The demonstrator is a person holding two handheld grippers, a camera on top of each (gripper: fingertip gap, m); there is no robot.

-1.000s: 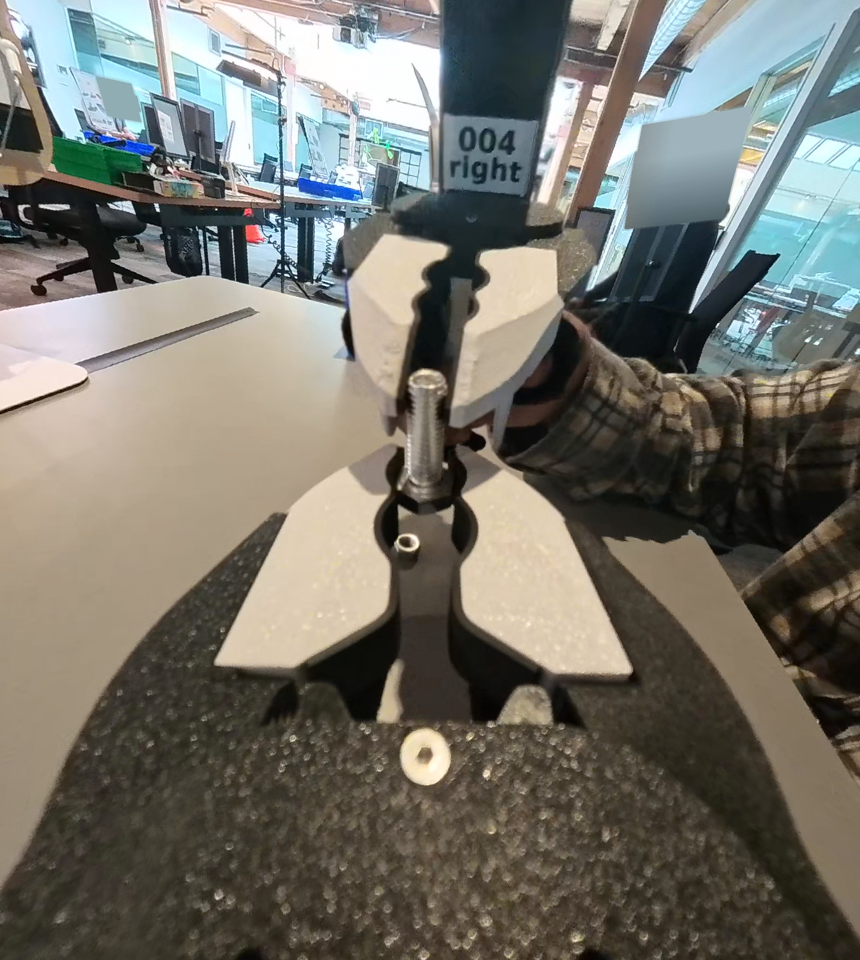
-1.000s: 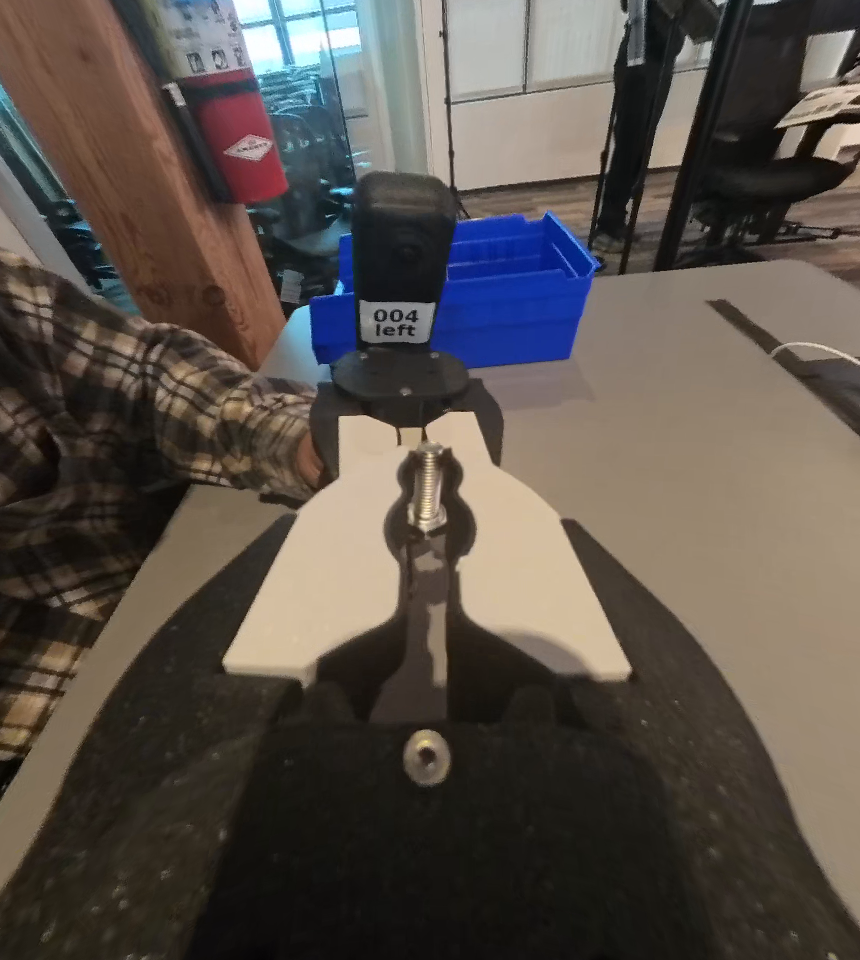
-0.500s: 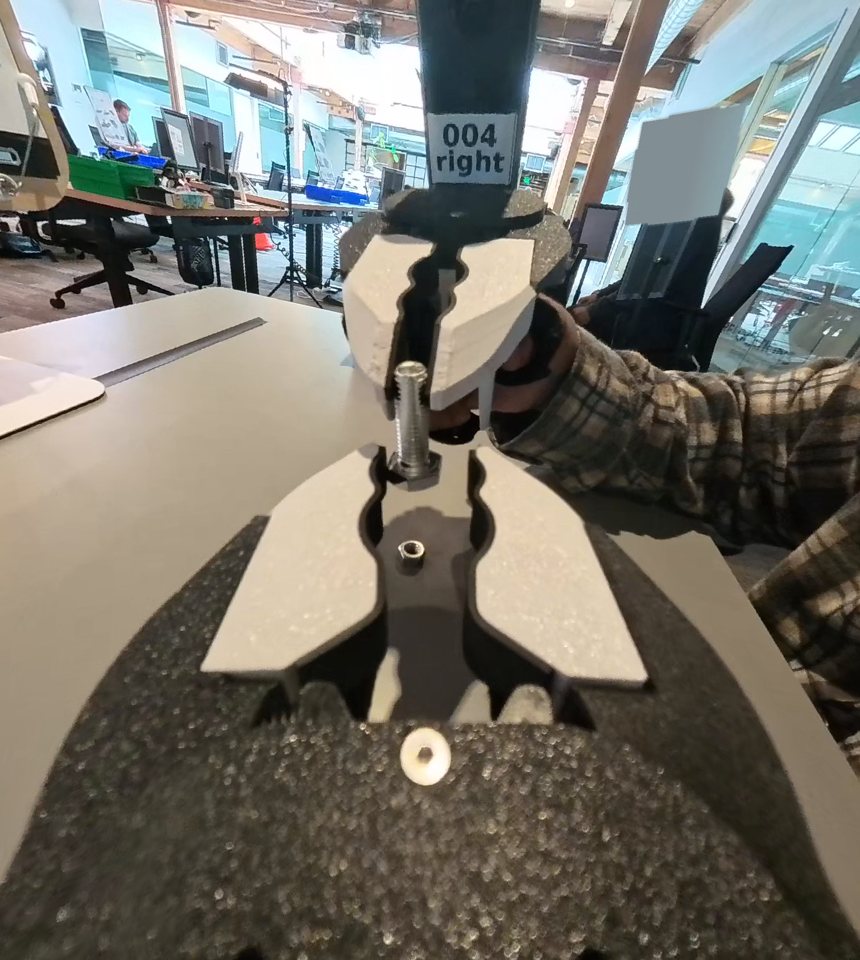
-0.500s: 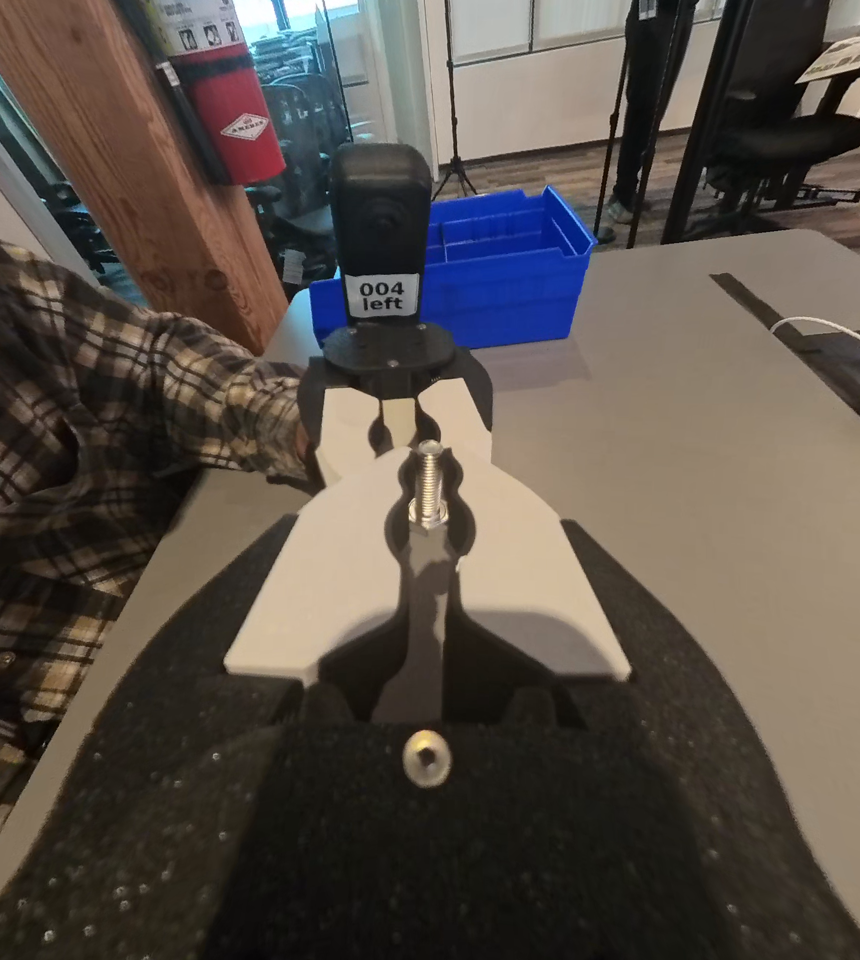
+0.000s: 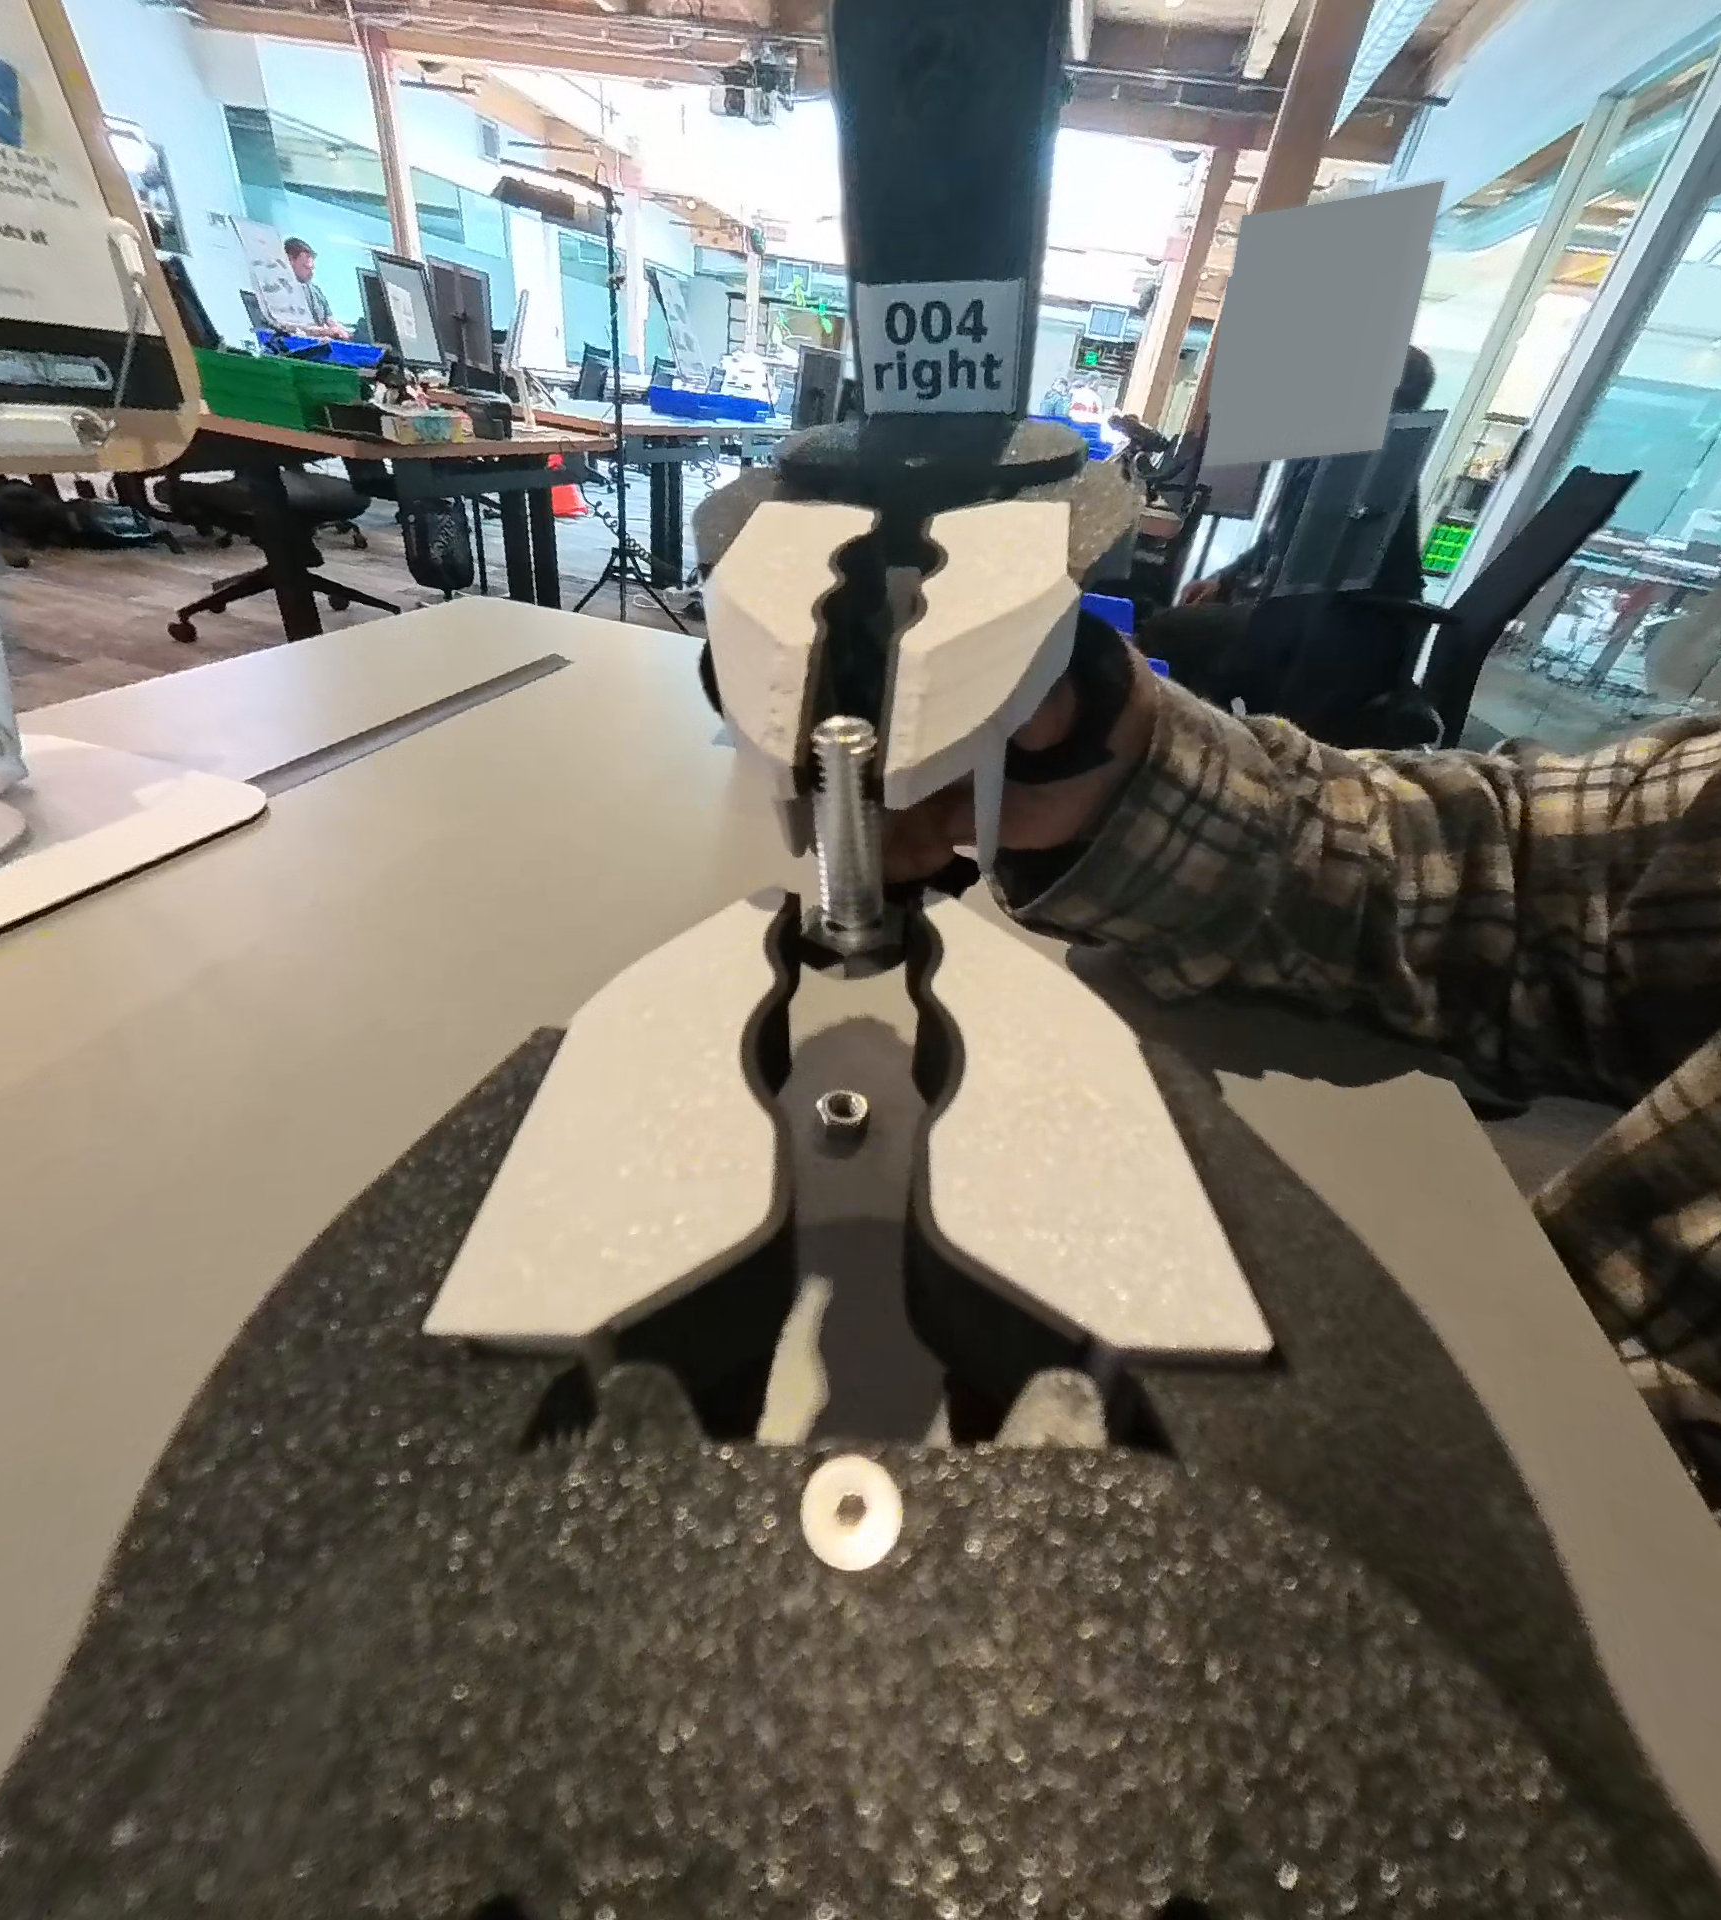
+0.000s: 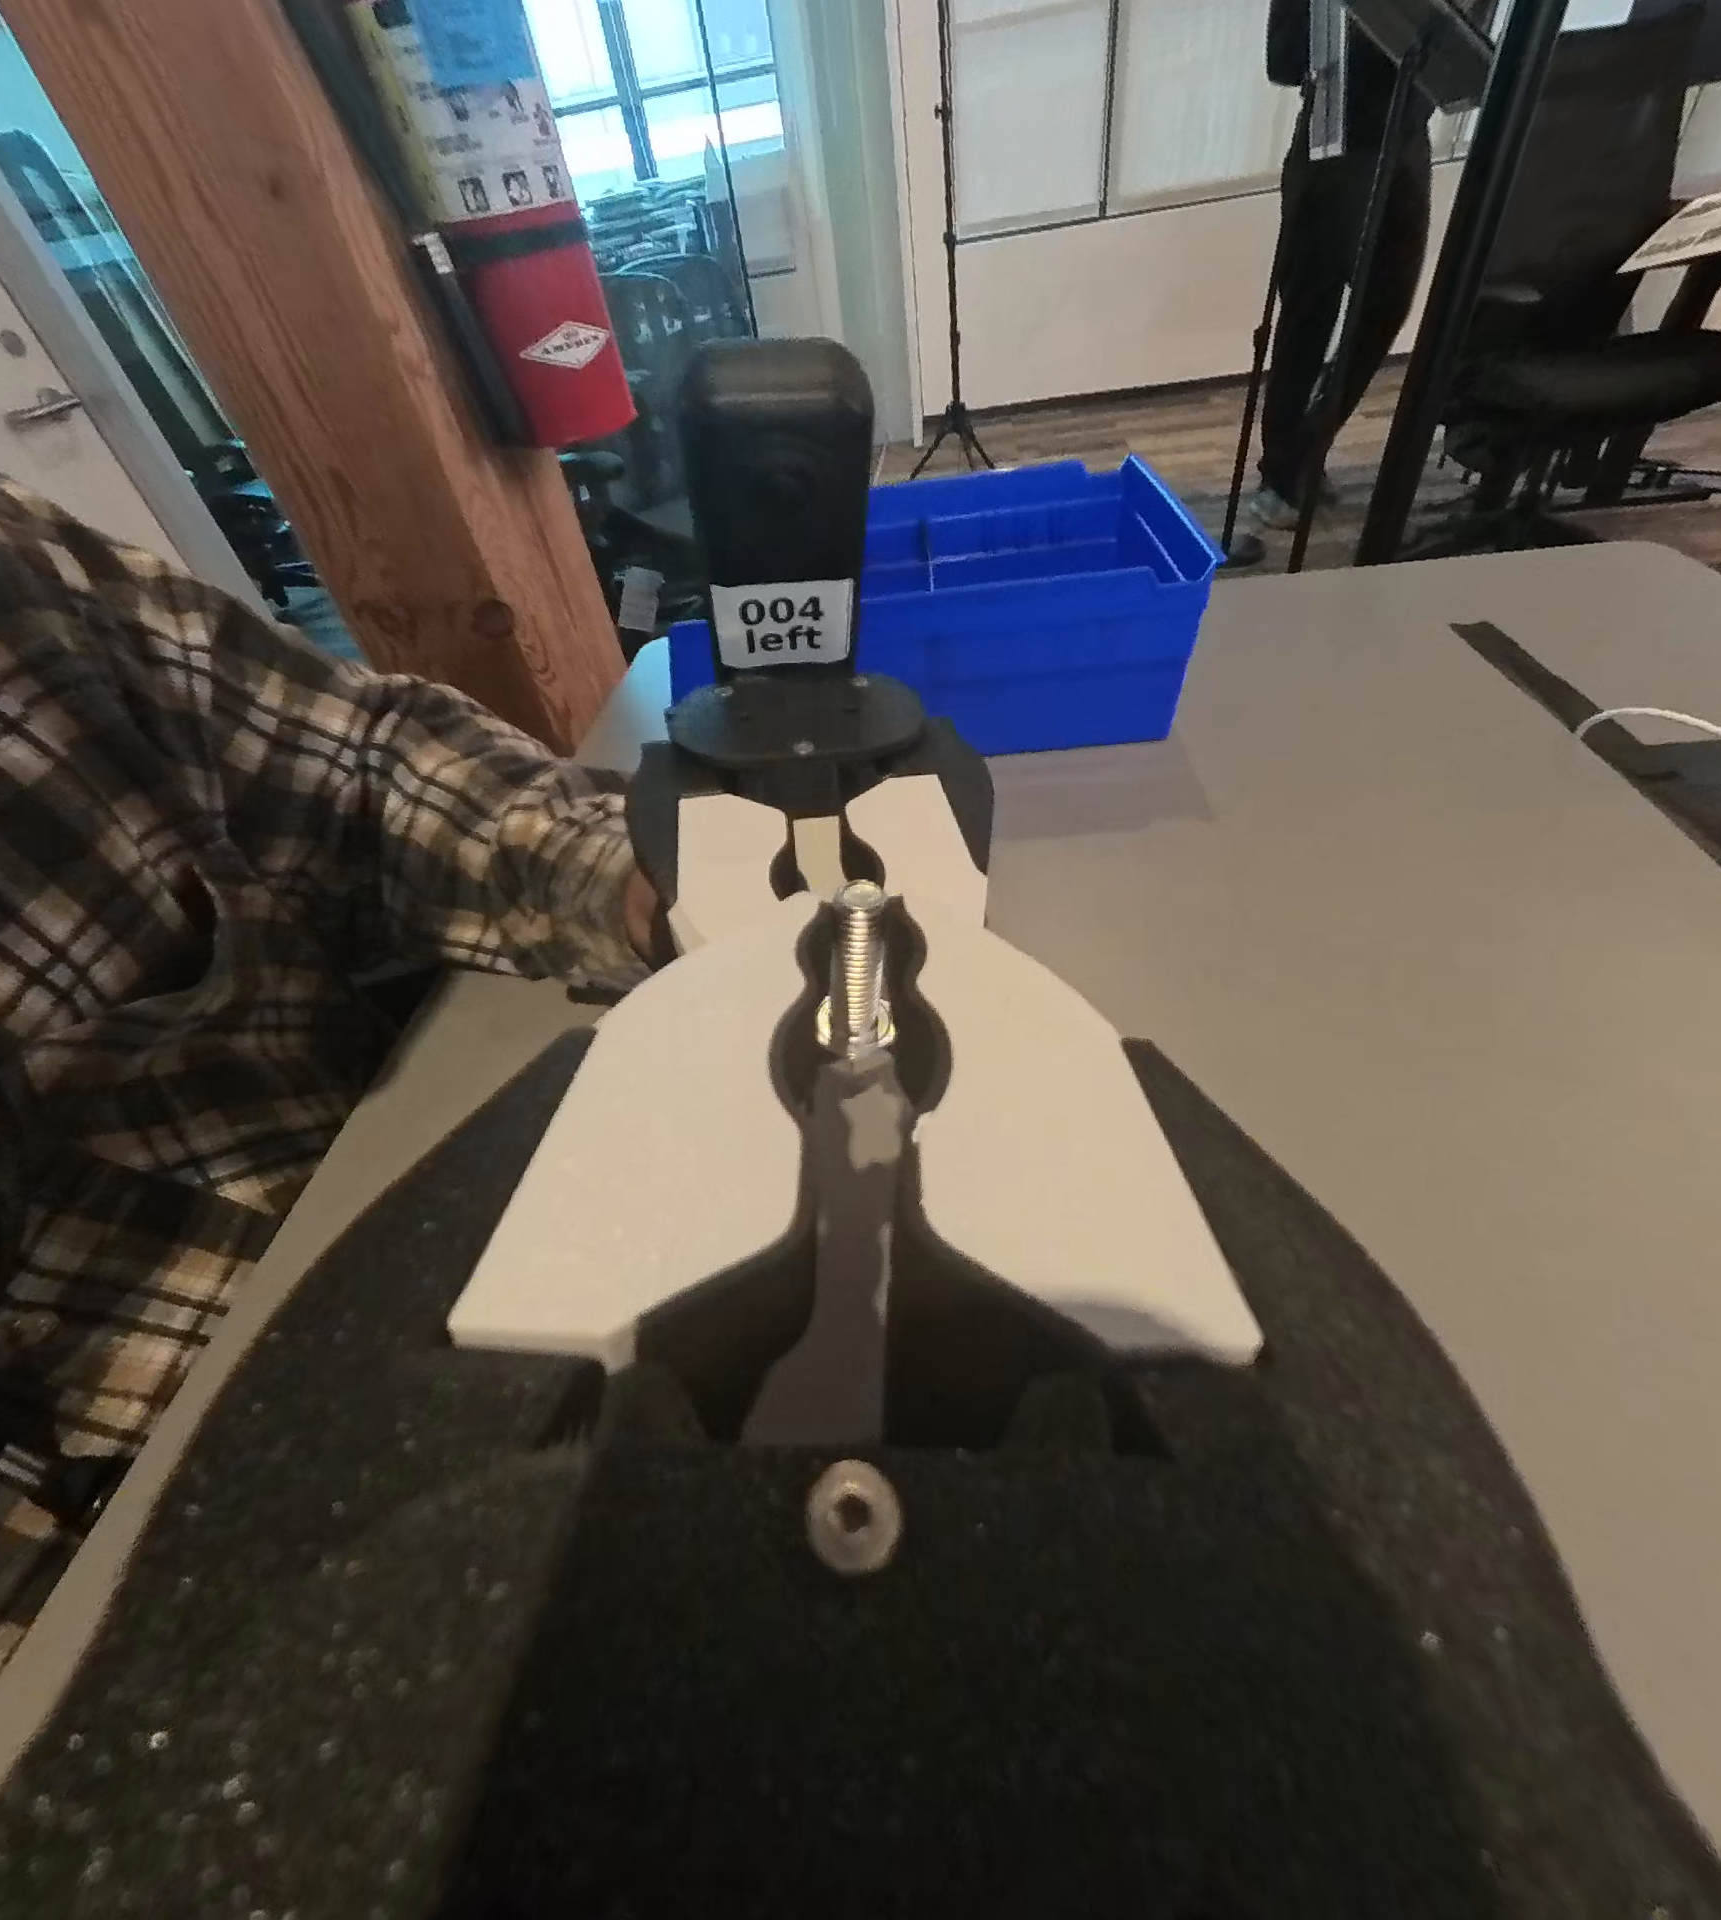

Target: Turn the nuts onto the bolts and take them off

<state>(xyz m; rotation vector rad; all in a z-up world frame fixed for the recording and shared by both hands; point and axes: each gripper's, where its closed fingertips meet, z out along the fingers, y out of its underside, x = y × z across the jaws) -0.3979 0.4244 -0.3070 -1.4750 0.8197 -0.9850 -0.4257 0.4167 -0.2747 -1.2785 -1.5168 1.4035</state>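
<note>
While the right gripper (image 6: pixel 851 1023) clamps the bolt (image 6: pixel 854 971), the half-open, empty left gripper (image 5: pixel 854 940) should close squarely on the nut (image 5: pixel 851 928); then turn gently.

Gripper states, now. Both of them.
left gripper: open, fingers either side of the nut.
right gripper: closed, holding the bolt at its base.

The bolt (image 6: pixel 854 977) hides its head between the right gripper (image 6: pixel 856 1023) fingertips — the nut's (image 6: pixel 852 1035) grip unclear.
</note>
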